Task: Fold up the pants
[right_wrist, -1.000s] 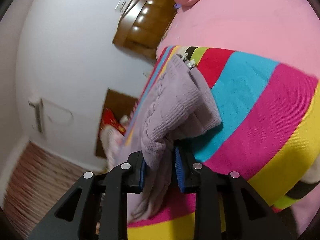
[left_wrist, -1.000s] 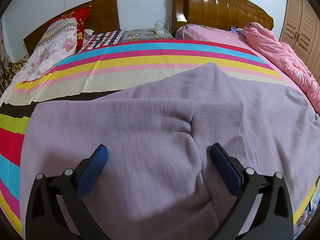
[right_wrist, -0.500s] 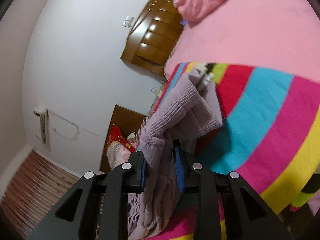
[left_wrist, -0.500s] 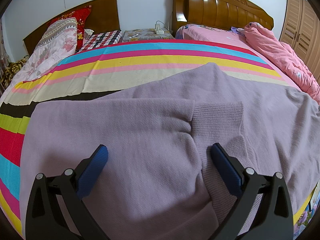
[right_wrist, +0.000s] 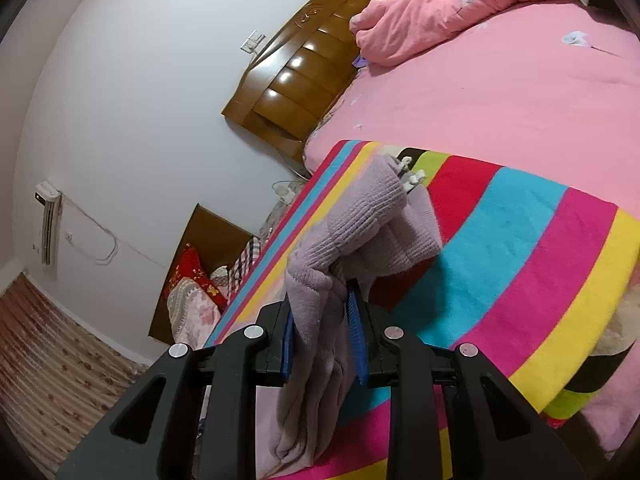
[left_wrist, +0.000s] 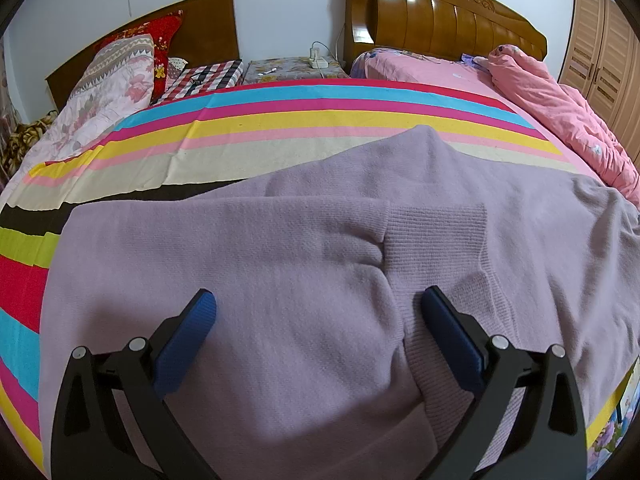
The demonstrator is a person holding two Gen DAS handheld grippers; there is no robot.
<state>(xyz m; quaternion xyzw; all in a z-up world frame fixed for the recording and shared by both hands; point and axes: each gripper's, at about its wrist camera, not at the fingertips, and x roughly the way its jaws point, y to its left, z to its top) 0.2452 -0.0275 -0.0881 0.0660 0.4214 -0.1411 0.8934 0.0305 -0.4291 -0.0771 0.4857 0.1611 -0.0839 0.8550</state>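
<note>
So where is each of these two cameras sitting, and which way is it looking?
Left wrist: sits on the left tongs, looking down over the lilac pants spread on the striped blanket; open blue-padded fingers show.
Right wrist: sits on the right tongs, rolled sideways, looking along the bed toward the headboard; its fingers clamp a bunched pants end.
Shared: pants, blanket, headboard, pink quilt.

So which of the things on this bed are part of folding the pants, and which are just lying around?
Part of the job:
- lilac knit pants
- right gripper, clamped on a bunched end of the pants
- left gripper, open over the pants
- striped blanket they lie on

Just lying about:
- pink quilt
- floral pillow
- red pillow
- power strip
</note>
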